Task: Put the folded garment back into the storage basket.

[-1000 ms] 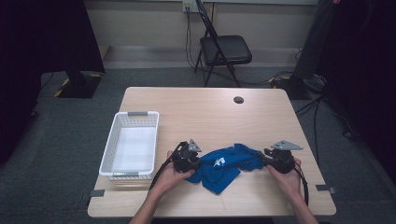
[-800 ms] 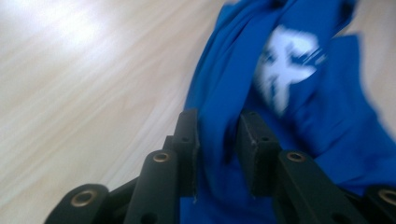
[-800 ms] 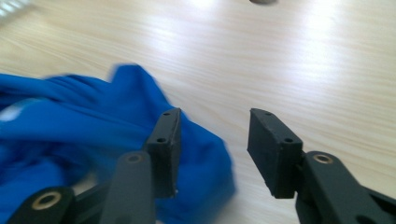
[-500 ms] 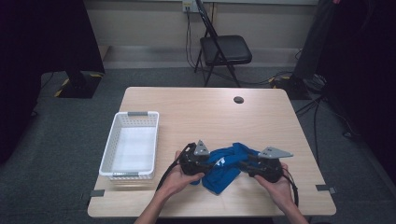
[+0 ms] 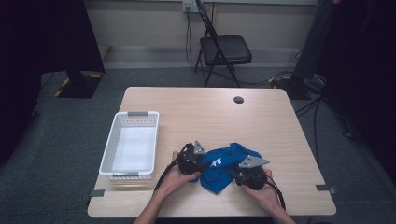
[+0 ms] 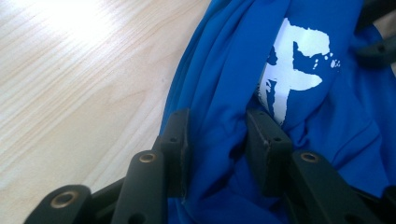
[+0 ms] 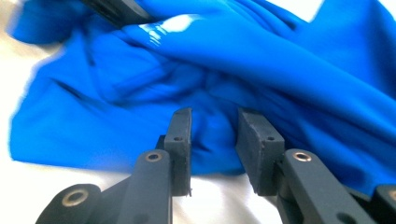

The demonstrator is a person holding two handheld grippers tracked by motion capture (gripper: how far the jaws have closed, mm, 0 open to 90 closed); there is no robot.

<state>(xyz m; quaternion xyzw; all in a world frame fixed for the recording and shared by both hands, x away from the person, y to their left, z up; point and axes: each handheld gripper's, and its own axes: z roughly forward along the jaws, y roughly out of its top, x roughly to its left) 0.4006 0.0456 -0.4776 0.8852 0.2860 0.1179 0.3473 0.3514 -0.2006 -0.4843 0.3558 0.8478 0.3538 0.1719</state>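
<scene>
blue cloth [image 5: 223, 165] | white print, crumpled in folds | lying on table's near edge, right of centre

A light wooden table [image 5: 261, 121] with a pale grain is seen, standing on grey carpet. A white slatted basket [image 5: 120, 140] is set on its left part, close to the left edge. A crumpled blue cloth [image 5: 224, 163] with a white print is spread on the near middle of the top. A small dark round disc [image 5: 238, 100] is placed far back, well apart from both
</scene>
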